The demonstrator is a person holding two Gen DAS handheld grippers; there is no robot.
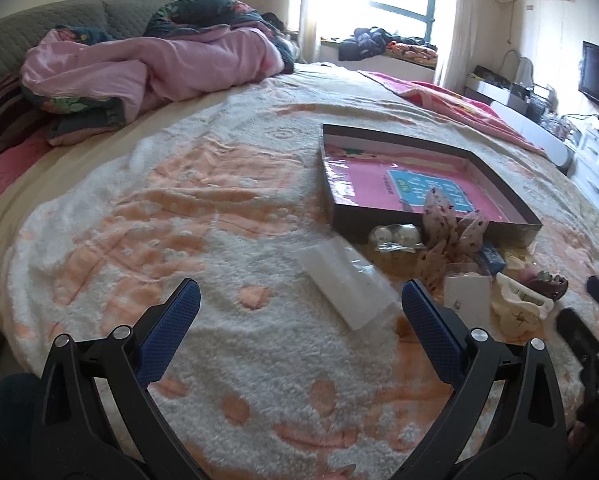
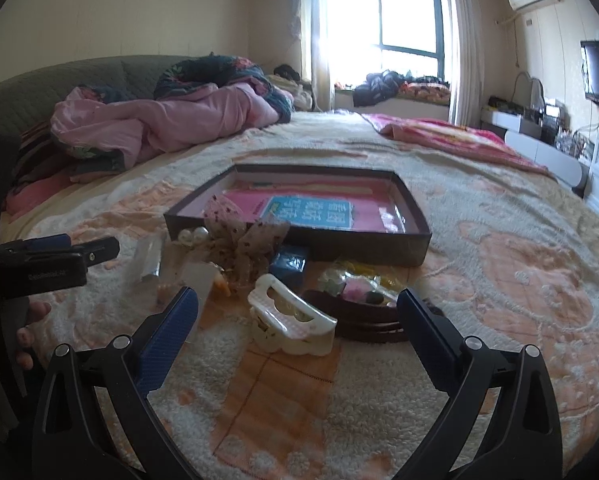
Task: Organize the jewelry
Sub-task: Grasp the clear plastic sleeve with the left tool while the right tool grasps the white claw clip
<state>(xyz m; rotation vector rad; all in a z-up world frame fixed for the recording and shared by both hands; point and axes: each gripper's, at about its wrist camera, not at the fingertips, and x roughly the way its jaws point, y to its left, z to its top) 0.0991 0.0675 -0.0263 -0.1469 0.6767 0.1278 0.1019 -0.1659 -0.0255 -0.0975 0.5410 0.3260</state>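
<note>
Your left gripper (image 1: 299, 300) hung wide open over the fleecy peach-and-white blanket (image 1: 179, 208), gripping nothing, with a clear plastic packet (image 1: 345, 280) lying just ahead, nearer its right finger. Past that packet the jewelry sat heaped on the blanket against the near wall of the shallow dark box (image 2: 379, 250): a pair of pearl pieces (image 2: 195, 235), a spotted fabric bow (image 2: 251, 240) leaning over the box's edge, and a small blue box (image 2: 289, 266). Your right gripper (image 2: 297, 306) was spread just as wide and empty, the white claw hair clip (image 2: 291, 322) lying between its fingers untouched, a dark brown clip (image 2: 363, 316) just beside it to the right.
</note>
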